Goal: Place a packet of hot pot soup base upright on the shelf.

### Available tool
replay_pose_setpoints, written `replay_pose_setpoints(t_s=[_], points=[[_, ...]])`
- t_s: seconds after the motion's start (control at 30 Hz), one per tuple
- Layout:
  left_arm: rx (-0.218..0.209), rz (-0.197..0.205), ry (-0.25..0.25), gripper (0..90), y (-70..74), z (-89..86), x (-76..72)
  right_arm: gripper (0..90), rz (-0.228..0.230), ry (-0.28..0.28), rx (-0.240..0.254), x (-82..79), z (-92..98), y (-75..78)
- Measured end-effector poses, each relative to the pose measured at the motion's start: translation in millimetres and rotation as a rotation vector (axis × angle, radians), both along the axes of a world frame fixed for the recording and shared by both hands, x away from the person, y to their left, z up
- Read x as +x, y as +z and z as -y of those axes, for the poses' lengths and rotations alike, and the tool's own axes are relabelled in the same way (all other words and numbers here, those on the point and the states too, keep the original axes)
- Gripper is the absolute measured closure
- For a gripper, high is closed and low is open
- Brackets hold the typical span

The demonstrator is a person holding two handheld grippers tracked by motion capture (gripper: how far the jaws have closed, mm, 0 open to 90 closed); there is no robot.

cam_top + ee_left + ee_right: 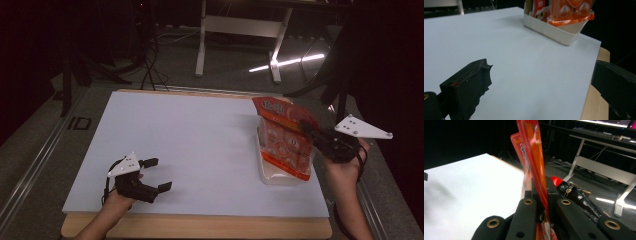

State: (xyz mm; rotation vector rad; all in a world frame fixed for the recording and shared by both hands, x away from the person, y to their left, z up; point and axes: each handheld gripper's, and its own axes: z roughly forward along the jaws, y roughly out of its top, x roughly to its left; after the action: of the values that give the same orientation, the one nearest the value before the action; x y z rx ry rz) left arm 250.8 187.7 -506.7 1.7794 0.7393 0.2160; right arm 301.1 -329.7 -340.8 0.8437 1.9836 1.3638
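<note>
An orange snack bag [285, 135] stands in a white bin [280, 178] at the table's right side. My right gripper [306, 126] is shut on the bag's upper edge; in the right gripper view the flat orange bag [534, 157] rises from between the closed jaws of the right gripper [540, 187]. My left gripper [161, 174] hovers low over the front left of the white table sheet [190, 135], open, with nothing between its fingers. In the left gripper view the left gripper [544, 75] faces the bin [554, 30] and the bag [571, 10] across bare sheet.
The white sheet lies on a wooden tabletop whose front edge [200, 227] shows. A second red and white packet [540, 7] stands in the bin. A white desk frame [235, 25] and cables stand on the floor beyond the table.
</note>
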Motion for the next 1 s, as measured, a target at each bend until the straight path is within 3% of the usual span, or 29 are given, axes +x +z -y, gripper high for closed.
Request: replay_pose_setpoints(t_s=[0.17, 0.6, 1.0], points=[[0.004, -0.007, 0.006, 1.9, -3.0, -1.6, -0.2, 90.0, -0.027, -0.006, -0.009, 6.4, -1.4, -11.2], [0.012, -0.022, 0.008, 1.9, -8.7, -1.0, 3.4, 90.0, -0.106, -0.024, 0.051, 15.2, 16.9, -46.4], [0.010, -0.036, 0.007, 1.9, -12.1, -1.4, 6.1, 90.0, -0.152, -0.035, 0.091, 13.8, 34.1, -62.8]])
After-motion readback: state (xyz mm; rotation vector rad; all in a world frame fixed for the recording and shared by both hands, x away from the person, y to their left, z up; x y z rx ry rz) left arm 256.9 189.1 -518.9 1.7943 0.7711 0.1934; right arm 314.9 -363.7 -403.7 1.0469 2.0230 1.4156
